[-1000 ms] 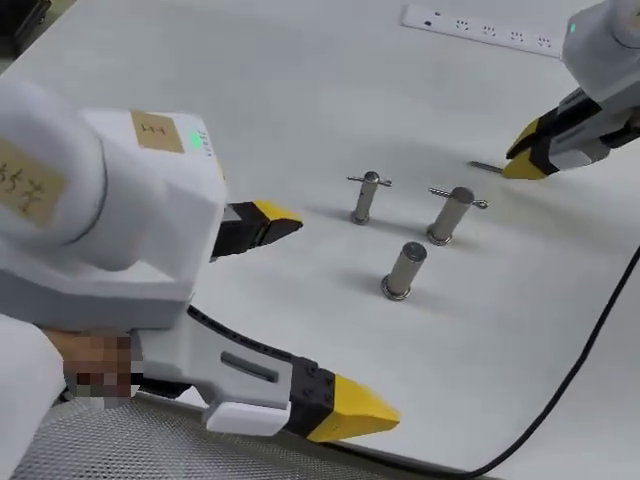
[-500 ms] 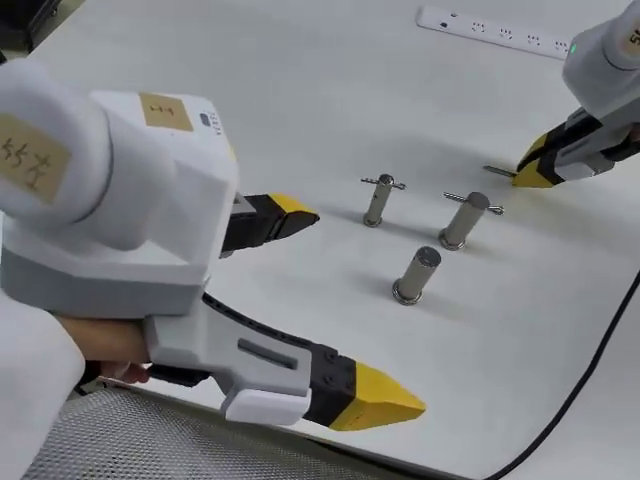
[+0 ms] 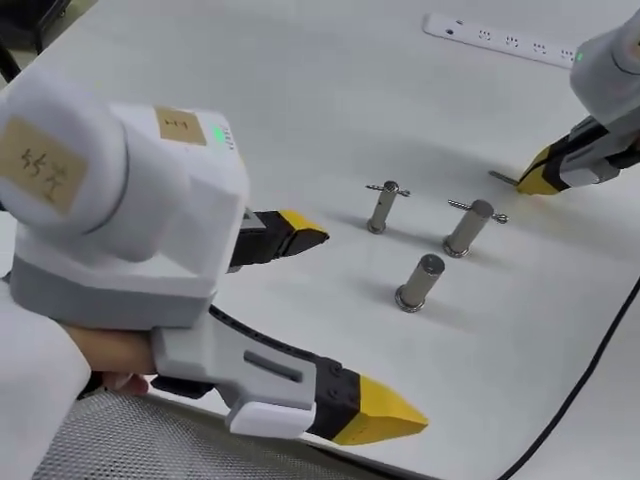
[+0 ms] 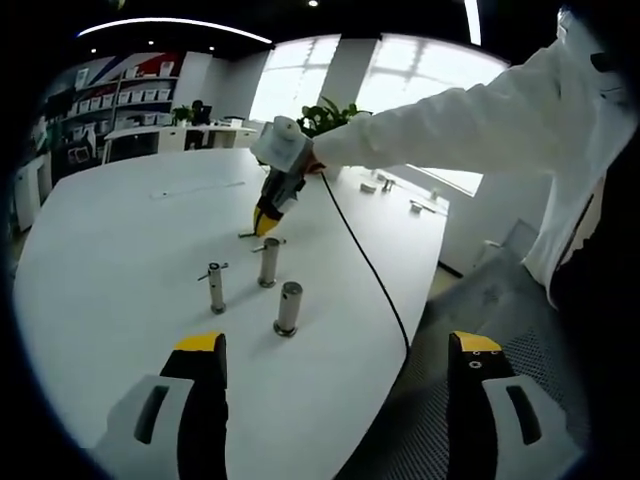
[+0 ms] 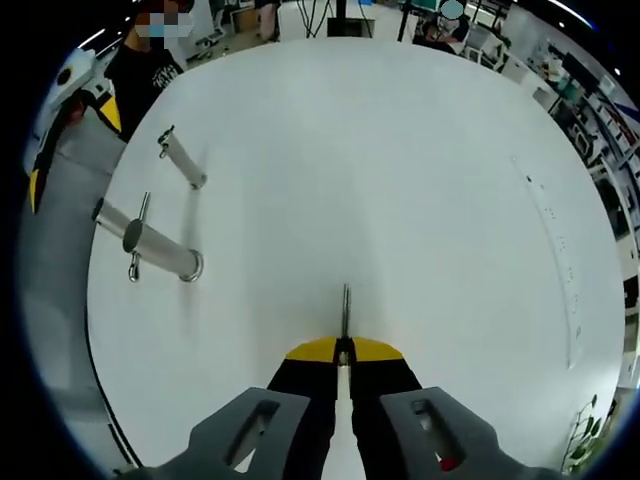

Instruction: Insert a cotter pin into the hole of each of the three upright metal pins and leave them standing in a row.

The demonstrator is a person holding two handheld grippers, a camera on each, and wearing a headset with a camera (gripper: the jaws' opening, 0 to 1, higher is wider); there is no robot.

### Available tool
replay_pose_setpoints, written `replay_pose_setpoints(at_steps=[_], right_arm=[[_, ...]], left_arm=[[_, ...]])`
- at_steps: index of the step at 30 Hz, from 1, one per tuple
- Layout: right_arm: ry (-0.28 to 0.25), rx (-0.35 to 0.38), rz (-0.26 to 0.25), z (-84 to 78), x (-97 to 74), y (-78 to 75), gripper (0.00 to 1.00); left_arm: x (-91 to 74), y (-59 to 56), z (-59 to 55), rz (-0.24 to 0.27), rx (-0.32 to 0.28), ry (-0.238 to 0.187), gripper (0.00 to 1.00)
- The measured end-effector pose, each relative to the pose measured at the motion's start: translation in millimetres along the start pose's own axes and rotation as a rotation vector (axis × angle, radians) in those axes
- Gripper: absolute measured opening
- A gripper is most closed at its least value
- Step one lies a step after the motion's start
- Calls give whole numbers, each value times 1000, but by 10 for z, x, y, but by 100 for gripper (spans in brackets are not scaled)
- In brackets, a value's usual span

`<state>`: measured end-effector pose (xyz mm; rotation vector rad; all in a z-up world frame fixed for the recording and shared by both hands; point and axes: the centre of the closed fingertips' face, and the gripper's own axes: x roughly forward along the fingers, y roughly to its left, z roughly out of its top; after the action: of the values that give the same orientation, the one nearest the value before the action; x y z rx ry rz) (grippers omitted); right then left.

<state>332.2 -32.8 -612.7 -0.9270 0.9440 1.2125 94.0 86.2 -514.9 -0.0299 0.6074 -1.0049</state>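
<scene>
Right gripper (image 5: 345,350) is down low at the white table (image 5: 420,150), jaws pinched tight on a loose cotter pin (image 5: 346,310) that pokes straight out ahead of the fingertips. Off to the left of those fingers in the right gripper view stand the first fitted pin (image 5: 160,250) and, farther out, the second fitted pin (image 5: 183,160), each with a cotter pin through its head. Left gripper (image 4: 336,345) hangs with jaws spread wide, nothing between them. Ahead of its fingers the bare metal pin (image 4: 288,308) stands closest, upright, no cotter pin in it, the two fitted ones just beyond, and the right gripper past them.
</scene>
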Motion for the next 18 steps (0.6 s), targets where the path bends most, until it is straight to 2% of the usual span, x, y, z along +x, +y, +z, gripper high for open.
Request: replay_pose_setpoints(at_steps=[3, 5, 8, 12, 14, 18], right_arm=[[4, 16, -3, 5, -4, 0, 0], [8, -11, -8, 5, 1, -10, 0], [17, 21, -11, 19, 0, -8, 0], [29, -18, -13, 24, -12, 14, 0], [21, -19, -15, 48, -34, 11, 0], [-24, -68, -38, 185, -144, 24, 0]], left_arm=[[-4, -2, -26, -1, 7, 14, 90], [-10, 2, -38, 1, 3, 18, 90], [-22, 14, -50, 5, -5, 14, 90], [-32, 23, -84, 9, -4, 31, 89], [-38, 35, -80, 13, -23, 24, 88], [-64, 58, -95, 17, -19, 28, 88]])
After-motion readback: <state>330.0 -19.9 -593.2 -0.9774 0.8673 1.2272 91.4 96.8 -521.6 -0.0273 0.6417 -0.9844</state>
